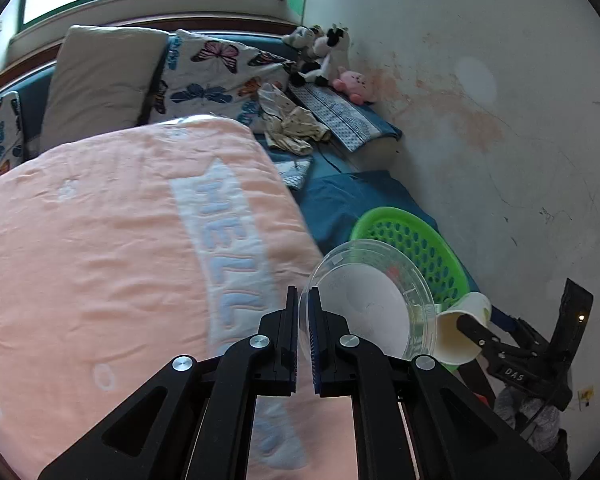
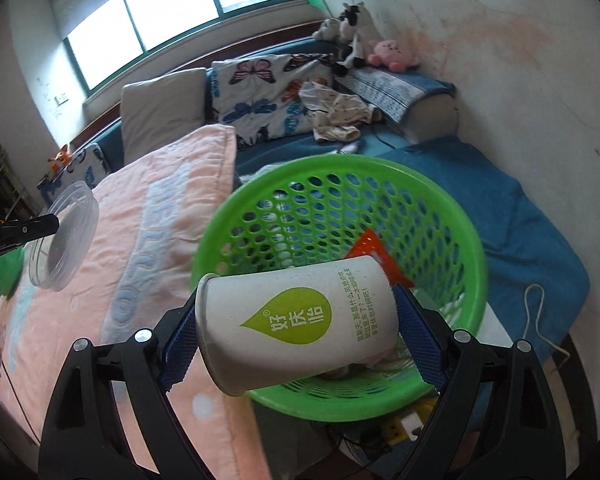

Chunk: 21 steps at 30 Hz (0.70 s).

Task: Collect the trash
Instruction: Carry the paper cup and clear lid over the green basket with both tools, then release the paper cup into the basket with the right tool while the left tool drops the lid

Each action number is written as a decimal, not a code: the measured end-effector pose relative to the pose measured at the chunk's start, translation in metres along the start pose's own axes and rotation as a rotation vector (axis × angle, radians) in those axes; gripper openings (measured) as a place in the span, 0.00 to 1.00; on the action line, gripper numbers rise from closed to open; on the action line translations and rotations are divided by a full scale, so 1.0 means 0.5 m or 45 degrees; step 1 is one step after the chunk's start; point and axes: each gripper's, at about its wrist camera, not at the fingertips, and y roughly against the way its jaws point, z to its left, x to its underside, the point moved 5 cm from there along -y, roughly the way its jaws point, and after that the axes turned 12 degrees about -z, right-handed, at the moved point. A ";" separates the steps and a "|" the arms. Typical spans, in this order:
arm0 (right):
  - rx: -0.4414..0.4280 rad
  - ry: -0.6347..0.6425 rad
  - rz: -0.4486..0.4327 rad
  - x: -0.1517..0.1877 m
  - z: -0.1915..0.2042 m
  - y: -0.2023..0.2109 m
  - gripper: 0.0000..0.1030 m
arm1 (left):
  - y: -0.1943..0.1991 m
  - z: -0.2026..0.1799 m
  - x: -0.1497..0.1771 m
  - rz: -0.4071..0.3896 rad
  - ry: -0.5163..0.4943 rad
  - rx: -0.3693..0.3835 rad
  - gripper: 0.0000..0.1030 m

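Observation:
My left gripper (image 1: 304,312) is shut on the rim of a clear plastic bowl (image 1: 376,300), which tilts on its side above the pink quilt. In the right wrist view the bowl (image 2: 66,236) hangs at the far left. My right gripper (image 2: 298,336) is shut on a white paper cup (image 2: 296,316) with a green drop logo. The cup lies sideways between the blue pads, just over the near rim of a green plastic basket (image 2: 340,176). A red wrapper (image 2: 374,246) lies inside the basket. In the left wrist view the cup (image 1: 464,328) and the basket (image 1: 420,240) sit to the right.
A pink quilt (image 1: 120,260) covers the bed on the left. Pillows (image 2: 160,116), crumpled clothes (image 2: 336,112) and plush toys (image 2: 392,54) lie at the head. A blue blanket (image 2: 520,216) with a white cord (image 2: 536,312) lies beside the wall (image 1: 500,120).

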 end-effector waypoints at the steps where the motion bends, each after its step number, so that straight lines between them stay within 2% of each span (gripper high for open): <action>1: 0.005 -0.010 0.002 0.002 -0.010 -0.001 0.86 | -0.014 -0.016 0.002 0.011 -0.010 0.009 0.05; 11: 0.038 -0.048 -0.013 0.013 -0.063 0.015 0.90 | -0.096 -0.109 0.019 0.078 -0.053 0.068 0.05; 21: 0.019 -0.084 -0.046 0.016 -0.086 0.051 0.90 | -0.168 -0.161 0.045 0.137 -0.094 0.057 0.06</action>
